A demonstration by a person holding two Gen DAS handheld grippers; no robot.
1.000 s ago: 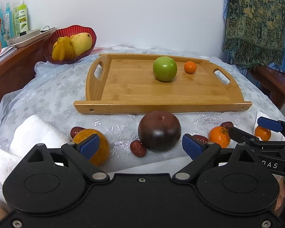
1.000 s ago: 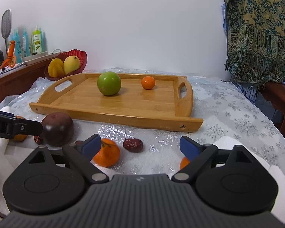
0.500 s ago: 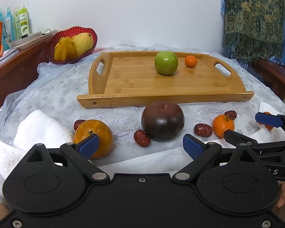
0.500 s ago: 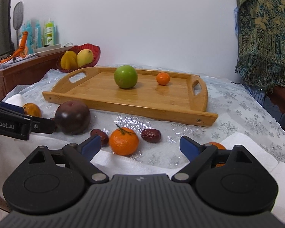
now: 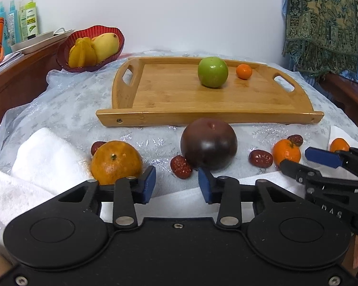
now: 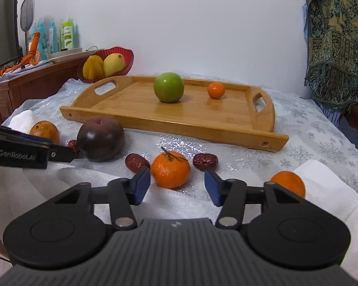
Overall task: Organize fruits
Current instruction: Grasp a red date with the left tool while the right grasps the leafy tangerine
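Note:
A wooden tray (image 5: 155, 116) holds a green apple (image 5: 212, 71) and a small mandarin (image 5: 244, 71). In front of it lie a dark purple fruit (image 5: 208, 143), an orange (image 5: 115, 162), a stemmed mandarin (image 6: 170, 169) and several red dates (image 5: 181, 166). My left gripper (image 5: 177, 184) is closing with nothing between its pads; one date lies just beyond the gap. My right gripper (image 6: 176, 186) is also closing. The stemmed mandarin sits just ahead of its tips, and the pads do not touch it. The left gripper (image 6: 59, 152) reaches in beside the purple fruit (image 6: 100, 138).
A red bowl (image 5: 117, 33) with yellow fruit stands at the back left beside a wooden sideboard (image 5: 12, 76) bearing bottles. A white towel (image 5: 43, 157) lies at the near left. Another mandarin (image 6: 288, 182) rests by a white napkin (image 6: 322, 181). A patterned cloth (image 5: 322, 19) hangs at the right.
Both grippers' jaws have narrowed a lot from wide open. The right view has shifted, so the stemmed mandarin now sits in line with its gap.

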